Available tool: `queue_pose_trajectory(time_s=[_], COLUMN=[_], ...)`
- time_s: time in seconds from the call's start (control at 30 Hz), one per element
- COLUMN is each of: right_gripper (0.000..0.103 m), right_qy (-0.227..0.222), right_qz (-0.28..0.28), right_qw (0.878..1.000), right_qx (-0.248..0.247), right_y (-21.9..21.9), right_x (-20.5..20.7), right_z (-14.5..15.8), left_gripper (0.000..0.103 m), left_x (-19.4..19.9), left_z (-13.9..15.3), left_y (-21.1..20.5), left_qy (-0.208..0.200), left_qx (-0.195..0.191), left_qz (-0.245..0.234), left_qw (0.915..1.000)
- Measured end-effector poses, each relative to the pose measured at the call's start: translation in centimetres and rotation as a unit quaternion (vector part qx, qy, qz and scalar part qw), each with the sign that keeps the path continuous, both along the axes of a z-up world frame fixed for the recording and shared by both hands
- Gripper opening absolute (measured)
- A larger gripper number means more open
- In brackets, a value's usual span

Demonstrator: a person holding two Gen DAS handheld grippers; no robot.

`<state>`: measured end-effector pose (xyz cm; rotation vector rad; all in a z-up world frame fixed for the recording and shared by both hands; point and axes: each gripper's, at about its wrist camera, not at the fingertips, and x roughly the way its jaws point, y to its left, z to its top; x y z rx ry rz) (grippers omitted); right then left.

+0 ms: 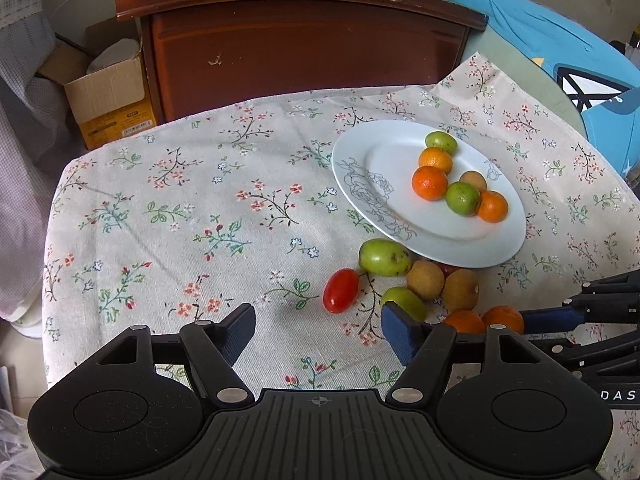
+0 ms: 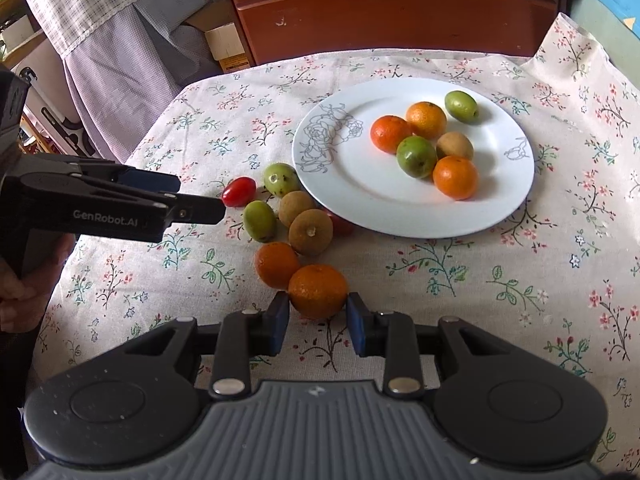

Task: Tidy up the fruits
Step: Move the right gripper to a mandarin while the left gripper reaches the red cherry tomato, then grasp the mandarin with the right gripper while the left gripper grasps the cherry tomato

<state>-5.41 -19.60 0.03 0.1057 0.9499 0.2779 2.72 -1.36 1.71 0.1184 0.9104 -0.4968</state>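
Observation:
A white plate (image 2: 360, 192) with a rose drawing holds several fruits: oranges, green fruits and a brown one. It also shows in the left wrist view (image 1: 360, 160). Loose fruits lie on the floral cloth beside it: a red tomato (image 2: 239, 191), green fruits, brown fruits and two oranges. My right gripper (image 2: 318, 322) is shut on the nearer orange (image 2: 318, 290), which sits on the cloth. My left gripper (image 1: 318, 332) is open and empty, just short of the red tomato (image 1: 341, 290) and a green fruit (image 1: 404, 302).
A brown wooden cabinet (image 1: 304, 48) stands behind the table. A cardboard box (image 1: 108, 100) sits to its left. Blue fabric (image 1: 560, 40) lies at the back right. Checked cloth (image 2: 100, 20) hangs at the left. The table's left edge is close to the left gripper.

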Motion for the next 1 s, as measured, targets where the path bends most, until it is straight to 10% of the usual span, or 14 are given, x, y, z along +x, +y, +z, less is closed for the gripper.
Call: queue_pose_trajectory(time_s=[1.0], right_gripper=[0.032], right_qy=[0.0], right_qz=[0.002], right_qw=[1.0], right_qx=[-0.003], right_y=[0.1], right_x=[0.2], right_z=[-0.2], left_gripper=[0.019], left_x=[1.9], left_z=[-1.2], left_y=[-1.8], left_qy=[0.013], left_qx=[-0.002], left_qz=[0.003], left_qw=[0.9999])
